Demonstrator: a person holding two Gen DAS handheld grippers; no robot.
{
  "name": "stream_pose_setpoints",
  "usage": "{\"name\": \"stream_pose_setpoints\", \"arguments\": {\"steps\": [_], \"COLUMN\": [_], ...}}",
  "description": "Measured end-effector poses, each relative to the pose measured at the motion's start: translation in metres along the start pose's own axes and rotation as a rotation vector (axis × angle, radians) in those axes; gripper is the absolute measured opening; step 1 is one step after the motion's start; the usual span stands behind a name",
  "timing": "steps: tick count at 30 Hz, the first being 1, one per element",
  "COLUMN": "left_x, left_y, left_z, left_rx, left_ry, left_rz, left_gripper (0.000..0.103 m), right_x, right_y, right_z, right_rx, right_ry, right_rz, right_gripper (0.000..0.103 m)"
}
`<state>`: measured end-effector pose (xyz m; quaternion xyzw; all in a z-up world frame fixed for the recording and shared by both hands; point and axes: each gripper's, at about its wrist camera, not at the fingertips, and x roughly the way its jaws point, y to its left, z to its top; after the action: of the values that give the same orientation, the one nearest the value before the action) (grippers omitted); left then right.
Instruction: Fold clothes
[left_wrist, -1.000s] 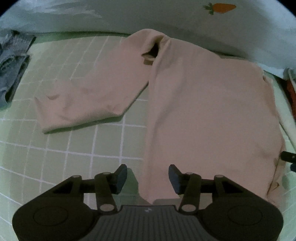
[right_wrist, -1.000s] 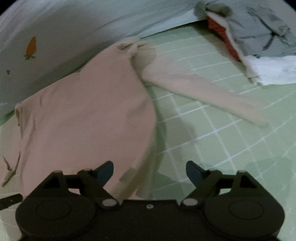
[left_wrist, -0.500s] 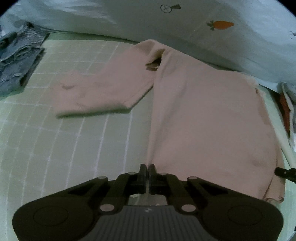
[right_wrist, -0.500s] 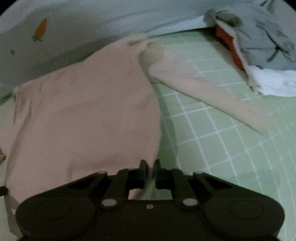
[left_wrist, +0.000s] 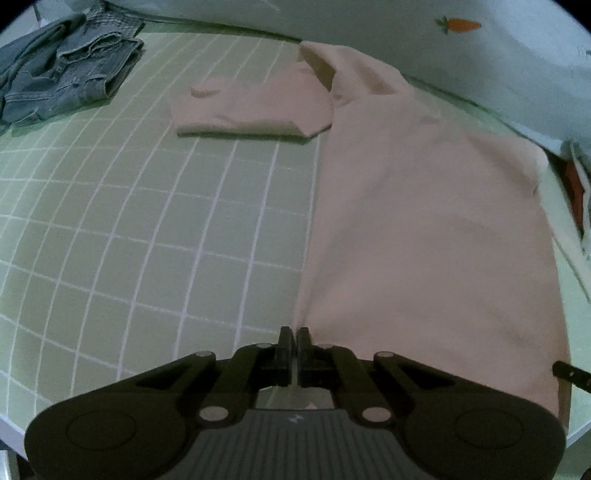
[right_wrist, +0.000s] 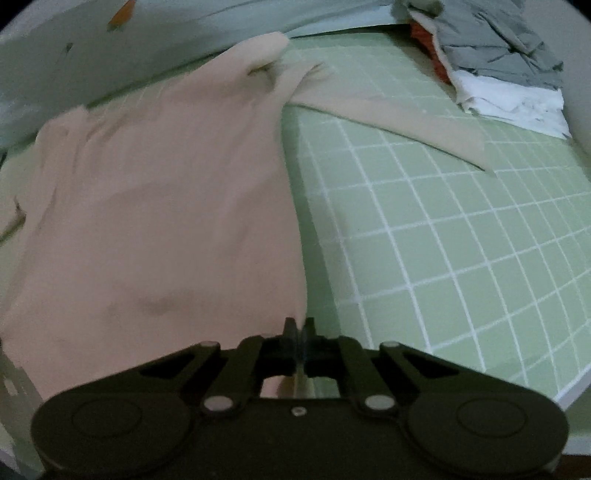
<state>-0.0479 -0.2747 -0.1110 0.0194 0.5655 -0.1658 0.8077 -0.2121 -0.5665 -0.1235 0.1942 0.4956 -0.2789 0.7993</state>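
Observation:
A pale pink long-sleeved top (left_wrist: 424, 221) lies spread on the green checked bed, hem toward me, also in the right wrist view (right_wrist: 155, 206). My left gripper (left_wrist: 294, 334) is shut on the hem's left corner. My right gripper (right_wrist: 298, 328) is shut on the hem's right corner. One sleeve (left_wrist: 255, 107) stretches left at the far end; the other sleeve (right_wrist: 391, 114) stretches right.
Folded blue jeans (left_wrist: 66, 70) lie at the far left. A pile of grey, white and red clothes (right_wrist: 498, 66) lies at the far right. A light blue sheet with a carrot print (left_wrist: 460, 25) runs along the back. The bed's near edge (right_wrist: 576, 391) is close.
Both grippers went from open to shut on the hem corners, then pulled back and up, drawing the top toward me and stretching it.

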Motion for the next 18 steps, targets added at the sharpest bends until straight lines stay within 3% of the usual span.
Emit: {"name": "stream_pose_setpoints", "arguments": {"steps": [4, 6, 8, 13, 18], "left_x": [0.003, 0.005, 0.002, -0.006, -0.004], "left_y": [-0.001, -0.002, -0.004, -0.021, -0.047], "left_z": [-0.005, -0.006, -0.007, -0.008, -0.004], "left_rx": [-0.050, -0.092, -0.134, -0.231, -0.264], "left_ry": [0.009, 0.002, -0.038, -0.123, -0.131], "left_rz": [0.027, 0.041, 0.045, 0.086, 0.113], "left_gripper": [0.008, 0.032, 0.045, 0.066, 0.071], "right_x": [0.000, 0.000, -0.003, -0.004, 0.012], "right_y": [-0.002, -0.006, -0.013, -0.044, -0.075], "right_z": [-0.001, 0.006, 0.013, 0.043, 0.084], "right_rx": [-0.046, -0.067, -0.083, -0.095, -0.138], "right_ry": [0.000, -0.012, -0.048, -0.178, -0.243], "right_rz": [0.009, 0.028, 0.043, 0.036, -0.045], "right_gripper": [0.005, 0.013, 0.040, 0.082, 0.084]}}
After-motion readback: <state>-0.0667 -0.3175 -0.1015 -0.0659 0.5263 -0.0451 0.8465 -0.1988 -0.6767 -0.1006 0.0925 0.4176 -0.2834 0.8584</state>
